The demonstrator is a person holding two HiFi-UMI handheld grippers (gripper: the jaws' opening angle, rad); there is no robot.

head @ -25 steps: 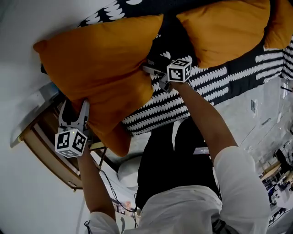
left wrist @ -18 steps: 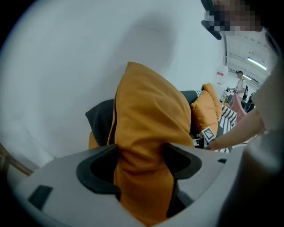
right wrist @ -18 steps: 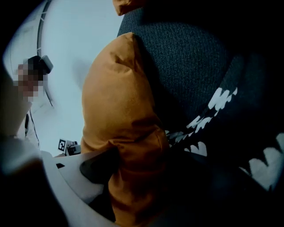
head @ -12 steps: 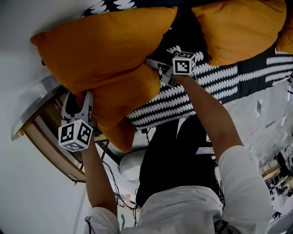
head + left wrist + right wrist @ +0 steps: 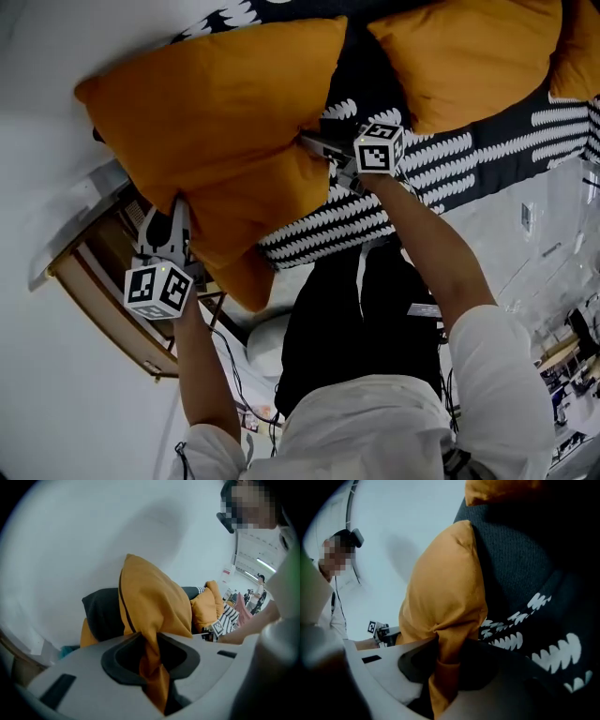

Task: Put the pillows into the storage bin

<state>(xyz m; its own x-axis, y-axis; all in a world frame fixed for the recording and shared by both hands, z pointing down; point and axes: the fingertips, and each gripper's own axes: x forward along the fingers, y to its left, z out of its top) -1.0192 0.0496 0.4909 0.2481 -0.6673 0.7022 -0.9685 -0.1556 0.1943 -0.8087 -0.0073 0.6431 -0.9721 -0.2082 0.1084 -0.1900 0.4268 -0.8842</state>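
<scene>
A big orange pillow [image 5: 216, 122] lies at the near left of the bed's black-and-white patterned cover [image 5: 412, 178]. My left gripper [image 5: 171, 214] is closing on the pillow's lower left corner; orange cloth [image 5: 151, 667] is pinched between its jaws. My right gripper [image 5: 319, 150] is closing on the pillow's right edge, with a fold of the orange pillow [image 5: 440, 663] squeezed between its jaws. A second orange pillow [image 5: 459, 56] rests further right on the bed, and a third orange pillow [image 5: 577, 47] shows at the far right edge. No storage bin is in view.
A wooden bedside frame [image 5: 103, 309] stands below the left gripper against a white wall [image 5: 56, 394]. A pale round object [image 5: 267, 347] and cables lie on the floor near the person's legs. Another person [image 5: 260, 585] stands far off in the left gripper view.
Both grippers' jaws have closed onto the big orange pillow, left at its lower corner, right at its right edge. The pillow's cloth bunches at the right gripper.
</scene>
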